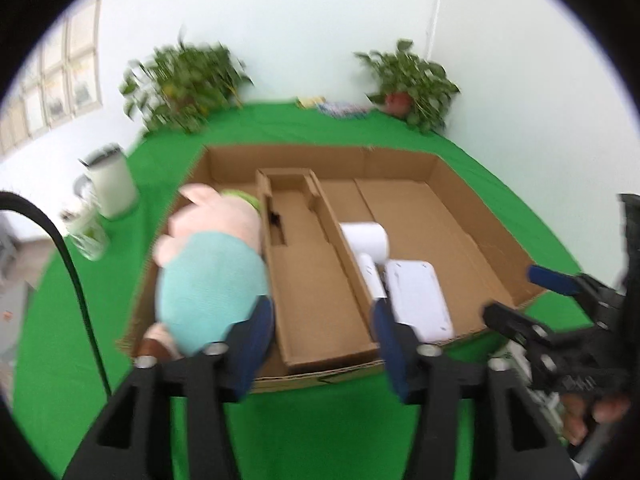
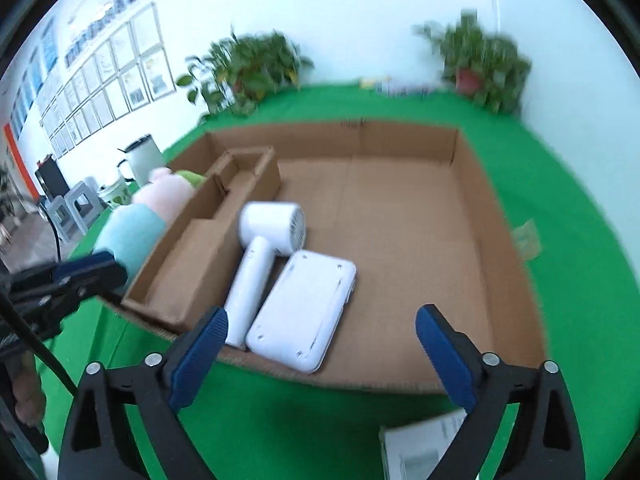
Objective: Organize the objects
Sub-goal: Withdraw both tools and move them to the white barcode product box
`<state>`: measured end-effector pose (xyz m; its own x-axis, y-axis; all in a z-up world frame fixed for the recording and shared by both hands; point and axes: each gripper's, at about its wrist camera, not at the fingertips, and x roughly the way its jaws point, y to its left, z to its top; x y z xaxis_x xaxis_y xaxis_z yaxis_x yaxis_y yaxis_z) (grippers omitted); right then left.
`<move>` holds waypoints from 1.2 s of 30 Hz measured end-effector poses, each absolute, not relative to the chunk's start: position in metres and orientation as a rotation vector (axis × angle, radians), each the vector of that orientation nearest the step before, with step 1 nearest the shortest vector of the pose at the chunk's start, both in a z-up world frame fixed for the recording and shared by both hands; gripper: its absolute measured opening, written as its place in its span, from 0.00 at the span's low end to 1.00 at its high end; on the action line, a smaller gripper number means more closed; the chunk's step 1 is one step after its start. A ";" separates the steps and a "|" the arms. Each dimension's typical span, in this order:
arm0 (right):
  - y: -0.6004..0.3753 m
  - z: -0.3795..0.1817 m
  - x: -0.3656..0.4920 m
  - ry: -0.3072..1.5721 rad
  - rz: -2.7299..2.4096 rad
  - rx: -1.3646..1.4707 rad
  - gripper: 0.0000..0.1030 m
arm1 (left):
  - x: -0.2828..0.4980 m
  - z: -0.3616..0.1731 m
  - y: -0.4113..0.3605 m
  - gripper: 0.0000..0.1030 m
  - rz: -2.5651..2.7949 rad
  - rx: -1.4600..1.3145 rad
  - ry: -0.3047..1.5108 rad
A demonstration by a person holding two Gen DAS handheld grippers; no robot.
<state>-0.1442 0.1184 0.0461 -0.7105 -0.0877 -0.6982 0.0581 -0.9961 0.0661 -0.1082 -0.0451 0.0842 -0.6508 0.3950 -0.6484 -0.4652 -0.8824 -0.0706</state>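
- Left gripper [image 1: 322, 344]: jaws spread, nothing pinched; the blue pad of one finger lies just beside the plush toy [image 1: 212, 276], and whether it touches cannot be told through the blur.
- Right gripper [image 2: 320, 354]: jaws spread wide and empty, poised over the near edge of the cardboard tray [image 2: 500, 264]; its blue-tipped fingers also show at the right margin of the left wrist view.
- Plush toy: pink head, pale teal body, lying in the leftmost part of the tray against the cardboard insert [image 1: 316, 300].
- Cardboard insert: a long, narrow open box running front to back inside the tray, between the toy and the white items.
- White hair dryer [image 2: 266, 256]: flat on the tray floor, barrel away from the camera, handle toward the near edge, alongside the insert.
- White flat device [image 2: 304, 312]: underside up, just beside the dryer's handle.
- Green cloth [image 2: 304, 428]: covers the table under the tray.
- Two potted plants [image 1: 184, 84] at the far edge; a white kettle [image 1: 112, 184] to the left; a printed white box [image 2: 420, 448] on the cloth in front of the tray.
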 end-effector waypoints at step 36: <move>0.097 0.058 0.013 -0.028 -3.053 0.871 0.99 | 0.002 0.080 -0.044 0.79 2.720 -0.761 0.237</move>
